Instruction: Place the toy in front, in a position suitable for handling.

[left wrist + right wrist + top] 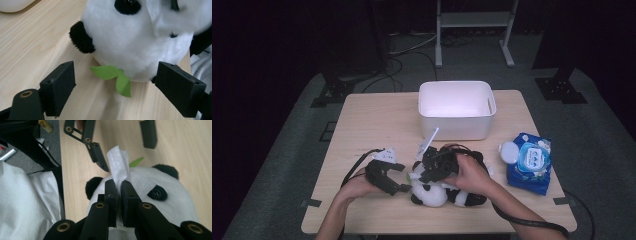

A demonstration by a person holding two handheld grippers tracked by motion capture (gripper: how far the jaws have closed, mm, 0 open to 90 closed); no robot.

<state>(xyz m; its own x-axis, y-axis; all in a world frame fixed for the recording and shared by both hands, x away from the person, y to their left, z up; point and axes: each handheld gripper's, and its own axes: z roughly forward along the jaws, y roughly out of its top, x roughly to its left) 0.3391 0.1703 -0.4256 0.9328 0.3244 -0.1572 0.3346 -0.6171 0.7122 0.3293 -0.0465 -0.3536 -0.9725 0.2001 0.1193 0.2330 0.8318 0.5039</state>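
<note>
One panda plush [432,192] lies on the table [372,125], with one white wipe [119,165], one bin [457,110] and one wipe pack [529,162]. The right gripper [119,188] pinches the wipe against the panda's face. The left gripper [115,85], jaws apart, faces the panda's head from just beside it.

On my left, the pale wooden desk [362,125] lies bare from the near edge to the far one, so I can pass there freely. The white rectangular plastic bin [457,110] blocks the far middle. The black-and-white plush panda [447,192] fills the near centre, with my left claw [399,177] just beside it. The blue wet-wipe pack [529,162] stands to the right, with a narrow lane between it and the panda.
</note>
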